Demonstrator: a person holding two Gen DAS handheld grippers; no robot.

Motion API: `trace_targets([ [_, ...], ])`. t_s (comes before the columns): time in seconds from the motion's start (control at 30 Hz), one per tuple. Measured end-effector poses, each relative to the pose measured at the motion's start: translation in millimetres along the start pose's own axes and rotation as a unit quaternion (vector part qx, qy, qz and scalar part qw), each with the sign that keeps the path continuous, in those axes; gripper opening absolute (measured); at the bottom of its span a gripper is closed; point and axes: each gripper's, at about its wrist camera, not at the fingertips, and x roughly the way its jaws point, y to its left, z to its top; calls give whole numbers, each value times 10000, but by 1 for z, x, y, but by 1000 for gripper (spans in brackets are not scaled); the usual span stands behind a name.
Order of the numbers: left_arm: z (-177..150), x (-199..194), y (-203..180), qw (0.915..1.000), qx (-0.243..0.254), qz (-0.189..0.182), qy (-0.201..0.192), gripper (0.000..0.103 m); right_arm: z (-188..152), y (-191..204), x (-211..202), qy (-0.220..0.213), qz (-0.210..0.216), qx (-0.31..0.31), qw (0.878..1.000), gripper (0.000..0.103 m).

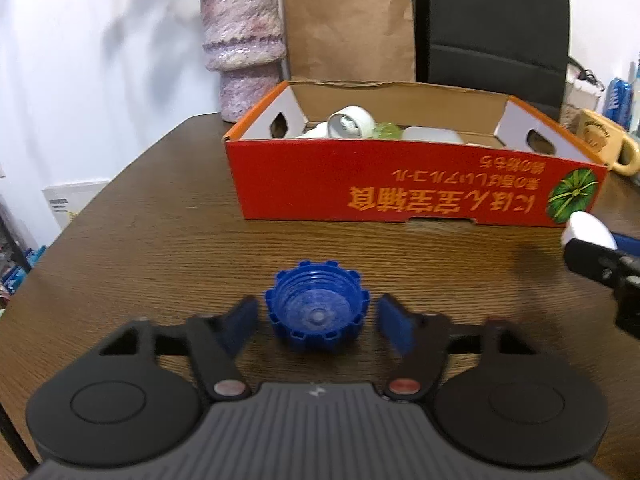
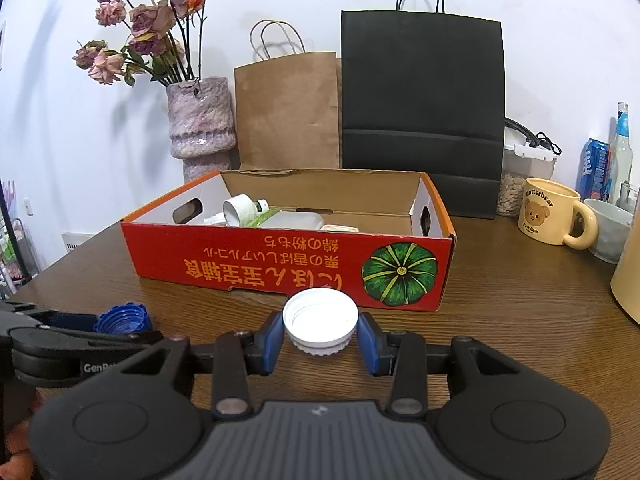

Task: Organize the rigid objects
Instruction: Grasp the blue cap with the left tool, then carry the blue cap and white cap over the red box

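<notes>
A blue ridged bottle cap (image 1: 316,312) lies open side up on the brown wooden table (image 1: 160,240). My left gripper (image 1: 318,322) straddles it, and a narrow gap shows between each blue pad and the cap's rim. My right gripper (image 2: 320,338) is shut on a white screw cap (image 2: 320,316), open side up, just in front of the red cardboard box (image 2: 280,264). That box (image 1: 400,184) holds several white containers and something green. The white cap (image 1: 588,228) also shows at the right edge of the left wrist view. The blue cap (image 2: 122,318) appears at lower left in the right wrist view.
Behind the box stand a pink vase with dried roses (image 2: 200,120), a brown paper bag (image 2: 288,112) and a black paper bag (image 2: 420,112). To the right are a yellow bear mug (image 2: 552,212), a bowl (image 2: 608,228), a can, a bottle and a clear storage jar (image 2: 520,176).
</notes>
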Motion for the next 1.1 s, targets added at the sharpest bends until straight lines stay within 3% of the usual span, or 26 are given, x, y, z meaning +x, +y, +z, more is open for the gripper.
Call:
trace_targets([
  [0.57, 1, -38, -11, 9981, -10, -115, -599, 56, 4, 0, -14, -288, 142, 3, 9995, 39],
  [1.1, 32, -63, -10, 9945, -139, -117, -1032, 56, 28, 4, -37, -867, 200, -149, 9959, 39],
])
